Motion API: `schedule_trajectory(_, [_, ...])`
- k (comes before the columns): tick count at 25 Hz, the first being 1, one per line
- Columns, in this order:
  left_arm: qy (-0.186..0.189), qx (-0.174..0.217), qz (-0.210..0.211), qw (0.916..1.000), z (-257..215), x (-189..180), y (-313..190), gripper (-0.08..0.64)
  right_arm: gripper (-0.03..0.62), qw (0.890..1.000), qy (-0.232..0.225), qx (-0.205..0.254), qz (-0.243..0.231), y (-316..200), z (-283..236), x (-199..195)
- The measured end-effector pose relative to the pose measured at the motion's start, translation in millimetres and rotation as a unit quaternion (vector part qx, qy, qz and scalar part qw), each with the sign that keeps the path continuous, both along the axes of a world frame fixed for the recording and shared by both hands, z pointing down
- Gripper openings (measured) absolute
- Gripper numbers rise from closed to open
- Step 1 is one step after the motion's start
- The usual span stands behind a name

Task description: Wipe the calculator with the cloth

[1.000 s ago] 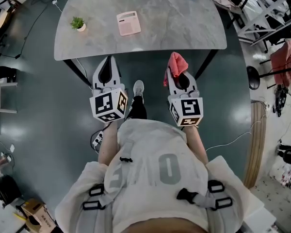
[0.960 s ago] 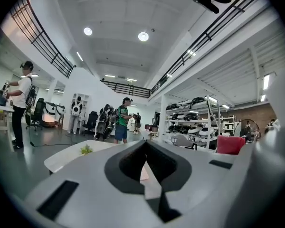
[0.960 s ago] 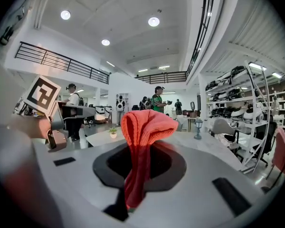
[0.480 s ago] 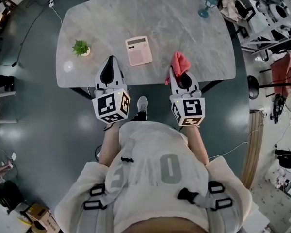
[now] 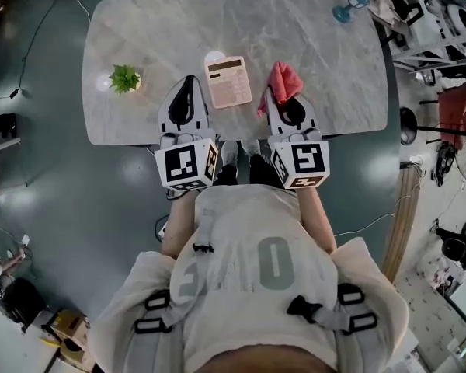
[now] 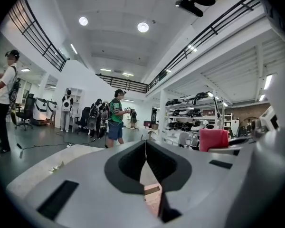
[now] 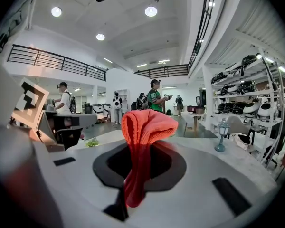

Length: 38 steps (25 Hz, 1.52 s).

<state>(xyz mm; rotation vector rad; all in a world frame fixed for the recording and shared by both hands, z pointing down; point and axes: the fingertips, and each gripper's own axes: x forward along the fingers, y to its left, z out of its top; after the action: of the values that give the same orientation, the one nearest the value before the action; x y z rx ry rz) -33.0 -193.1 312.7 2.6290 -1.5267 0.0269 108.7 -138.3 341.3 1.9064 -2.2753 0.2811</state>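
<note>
Standing at the near edge of a grey marble-look table (image 5: 311, 61), a person holds one gripper in each hand, both reaching out over the tabletop.

Item 1, left gripper (image 5: 188, 81): jaws pressed together, tips meeting in a thin seam, nothing between them. Its own view confirms the closed seam (image 6: 145, 146). It sits just left of the calculator, not touching it. Its marker cube (image 5: 188, 164) is at the near end, past the table edge.

Item 2, right gripper (image 5: 273, 93): jaws clamped on the cloth. In its own view (image 7: 137, 148) the fabric rises from between the jaws, bunches above them, and a tail hangs down on the near side. Marker cube (image 5: 301, 164) at the near end.

Item 3, cloth (image 5: 282, 82): coral-red, knitted texture (image 7: 145, 127), held clear above the tabletop, just right of the calculator and apart from it. It also shows at the right in the left gripper view (image 6: 213, 139).

Item 4, calculator (image 5: 228, 81): pale pink, lying flat on the table between the two grippers, display end toward the far side.

Item 5, small potted plant (image 5: 125, 78): green, in a white pot, on the left part of the table, well left of the left gripper; seen low and left in the right gripper view (image 7: 92, 143).

Item 6, blue lantern-shaped ornament (image 5: 343, 12): far right of the table, upright (image 7: 222, 137).

Background: a bystander in a green shirt (image 6: 116, 120) stands on the far floor.
</note>
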Motion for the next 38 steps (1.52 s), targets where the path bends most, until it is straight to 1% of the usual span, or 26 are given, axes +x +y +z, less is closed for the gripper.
schedule_trajectory(6, [-0.002,0.015,-0.031,0.9994,-5.2,4.3,-23.5,0.021,0.055,1.0,-0.001,0.015,-0.013,-27.7,1.3,11.8])
schedule_trajectory(10, [-0.006,0.023,-0.048,0.9986,-12.2,6.0,-34.5,0.021,0.055,0.999,-0.011,0.025,-0.022,-36.2,-3.2,20.8])
schedule_trajectory(13, [-0.006,0.027,-0.057,0.998,-15.3,7.1,-36.9,0.021,0.055,0.999,-0.006,0.025,-0.03,-39.5,-3.0,25.7])
schedule_trajectory(20, [-0.001,0.024,-0.07,0.9972,-13.8,9.6,-41.4,0.021,0.055,0.999,0.007,0.018,-0.045,-43.7,2.5,29.4])
schedule_trajectory(25, [-0.006,0.026,-0.073,0.997,-14.8,13.3,-40.6,0.021,0.055,0.999,0.004,0.016,-0.045,-47.3,4.2,35.1])
schedule_trajectory(29, [-0.012,0.024,-0.079,0.9965,-12.9,8.7,-41.5,0.021,0.055,0.998,0.003,0.018,-0.052,-53.9,4.0,32.2])
schedule_trajectory(32, [-0.014,0.025,-0.086,0.9959,-13.5,3.5,-42.9,0.021,0.055,0.997,0.031,0.028,-0.069,-65.5,-3.2,30.1])
schedule_trajectory(34, [-0.013,0.023,-0.092,0.9954,-12.8,-1.7,-43.4,0.021,0.055,0.993,0.072,0.038,-0.09,-76.0,-10.9,27.1])
schedule_trajectory(36, [-0.01,0.018,-0.099,0.9949,-10.6,-8.3,-43.3,0.021,0.055,0.984,0.128,0.051,-0.117,-87.7,-19.1,21.4])
schedule_trajectory(38, [-0.01,0.012,-0.104,0.9944,-7.6,-14.0,-42.5,0.021,0.055,0.969,0.192,0.061,-0.147,-98.7,-24.9,13.9])
